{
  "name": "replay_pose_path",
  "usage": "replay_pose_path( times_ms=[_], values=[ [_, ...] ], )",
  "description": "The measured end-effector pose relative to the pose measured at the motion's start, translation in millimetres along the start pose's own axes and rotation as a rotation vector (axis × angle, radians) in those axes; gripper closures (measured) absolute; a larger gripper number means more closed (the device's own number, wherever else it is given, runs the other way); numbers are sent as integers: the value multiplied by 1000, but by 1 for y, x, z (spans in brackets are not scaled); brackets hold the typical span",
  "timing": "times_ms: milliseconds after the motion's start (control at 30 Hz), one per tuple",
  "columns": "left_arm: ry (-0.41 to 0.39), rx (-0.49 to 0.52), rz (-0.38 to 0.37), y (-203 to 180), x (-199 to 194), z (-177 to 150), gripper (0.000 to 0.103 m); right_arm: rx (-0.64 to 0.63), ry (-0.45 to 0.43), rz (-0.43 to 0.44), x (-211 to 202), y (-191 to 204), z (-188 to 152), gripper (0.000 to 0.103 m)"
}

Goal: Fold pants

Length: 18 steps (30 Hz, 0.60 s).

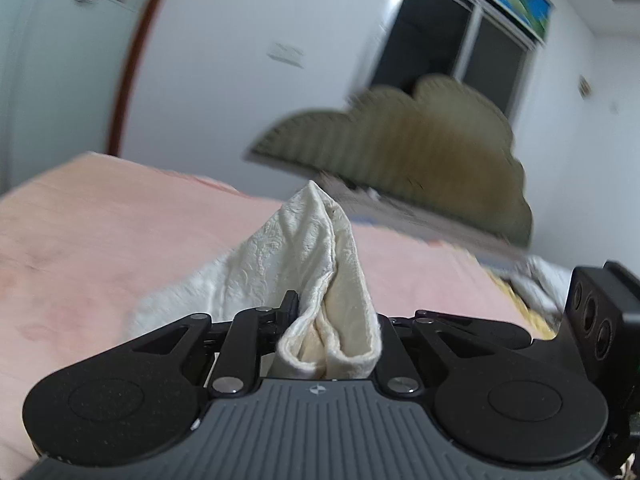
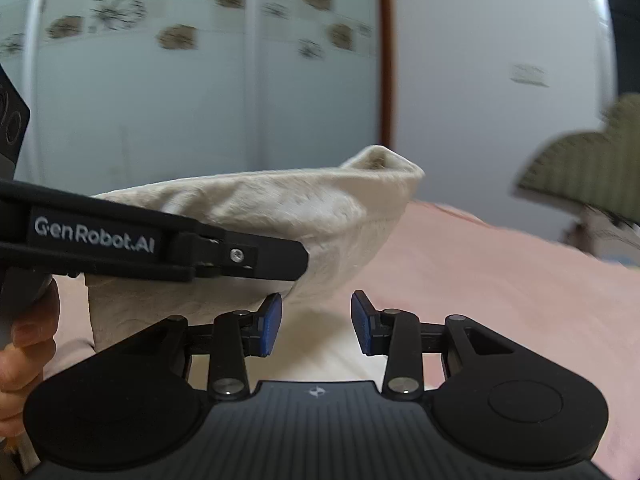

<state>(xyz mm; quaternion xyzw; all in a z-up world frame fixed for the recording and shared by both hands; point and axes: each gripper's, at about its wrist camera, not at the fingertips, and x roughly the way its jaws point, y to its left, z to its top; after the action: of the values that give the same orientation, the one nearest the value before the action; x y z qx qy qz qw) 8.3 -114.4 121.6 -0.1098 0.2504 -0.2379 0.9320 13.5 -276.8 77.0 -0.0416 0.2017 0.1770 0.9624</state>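
The cream, textured pants (image 1: 316,264) lie on a pink bed cover, and one end is lifted into a peak. My left gripper (image 1: 334,320) is shut on a bunched fold of the pants and holds it above the bed. In the right wrist view the pants (image 2: 320,216) hang raised at the left, and the left gripper's black body (image 2: 160,246) crosses in front of them. My right gripper (image 2: 316,326) is open, its blue pads (image 2: 270,326) apart, with nothing between them, just below and right of the lifted cloth.
The pink bed cover (image 1: 100,232) fills the foreground in both views (image 2: 500,280). An olive scalloped headboard (image 1: 420,152) stands at the far end, under a dark window (image 1: 448,44). A wardrobe with flower patterns (image 2: 160,80) stands behind. A hand (image 2: 24,340) holds the left gripper.
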Motion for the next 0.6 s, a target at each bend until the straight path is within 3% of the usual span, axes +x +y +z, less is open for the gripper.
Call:
replay_pose_path(
  times_ms=[233, 500, 600],
  values=[
    [92, 135, -31, -63, 50, -43, 87, 49, 74, -136, -24, -43, -44, 66],
    [150, 217, -42, -95, 70, -72, 85, 137, 96, -168, -44, -69, -75, 66],
    [177, 245, -49, -105, 73, -85, 77, 169, 114, -179, -47, -75, -83, 66]
  ],
)
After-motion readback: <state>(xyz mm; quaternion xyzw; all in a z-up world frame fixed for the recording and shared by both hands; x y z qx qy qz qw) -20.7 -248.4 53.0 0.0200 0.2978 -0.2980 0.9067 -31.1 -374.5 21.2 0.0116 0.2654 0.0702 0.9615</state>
